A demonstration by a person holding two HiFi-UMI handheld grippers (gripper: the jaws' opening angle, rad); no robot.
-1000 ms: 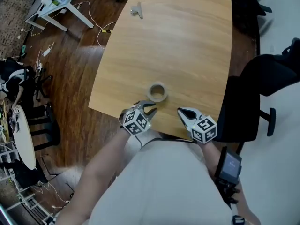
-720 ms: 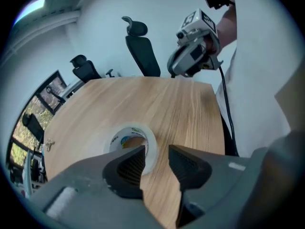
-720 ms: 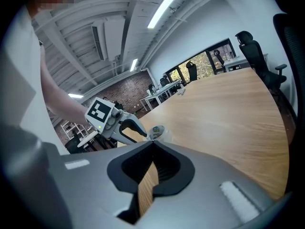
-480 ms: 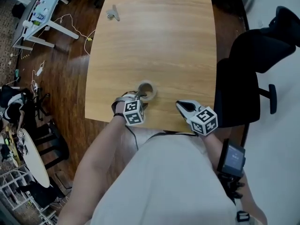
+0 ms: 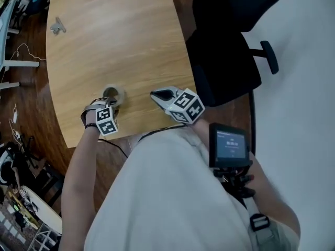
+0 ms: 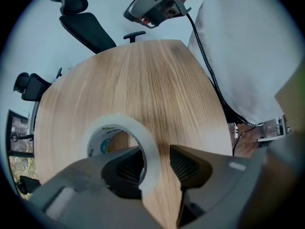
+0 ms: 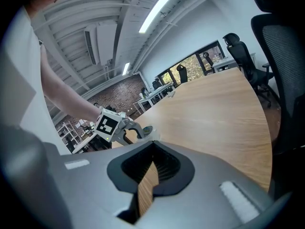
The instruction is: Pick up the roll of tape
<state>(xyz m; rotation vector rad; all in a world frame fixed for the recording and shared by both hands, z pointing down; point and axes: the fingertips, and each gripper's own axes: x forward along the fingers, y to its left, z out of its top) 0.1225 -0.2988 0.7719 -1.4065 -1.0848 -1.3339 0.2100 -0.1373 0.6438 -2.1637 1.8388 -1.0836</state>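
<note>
The roll of clear tape (image 5: pixel 122 94) lies flat on the wooden table (image 5: pixel 120 35) close to its near edge. My left gripper (image 5: pixel 108 102) points straight down onto it. In the left gripper view the roll's wall (image 6: pixel 145 144) stands between the jaws of the left gripper (image 6: pixel 155 163): one jaw is inside the hole, the other outside with a strip of wood showing beside it. The jaws are open and not squeezing. My right gripper (image 5: pixel 156 94) hovers to the right of the roll over the table edge, shut and empty. The right gripper view shows its jaws (image 7: pixel 152 144) and, farther off, the roll (image 7: pixel 147 129).
A small metal clip (image 5: pixel 56 26) lies at the far left of the table. A black office chair (image 5: pixel 225 51) stands at the table's right side. A black device with a screen (image 5: pixel 229 145) hangs at the person's right. More chairs (image 6: pixel 86 23) stand beyond the table.
My left gripper has sunk onto the roll, rolled round and opened its jaws over the roll's wall. The right gripper slid a little sideways. The head view swung to the right.
</note>
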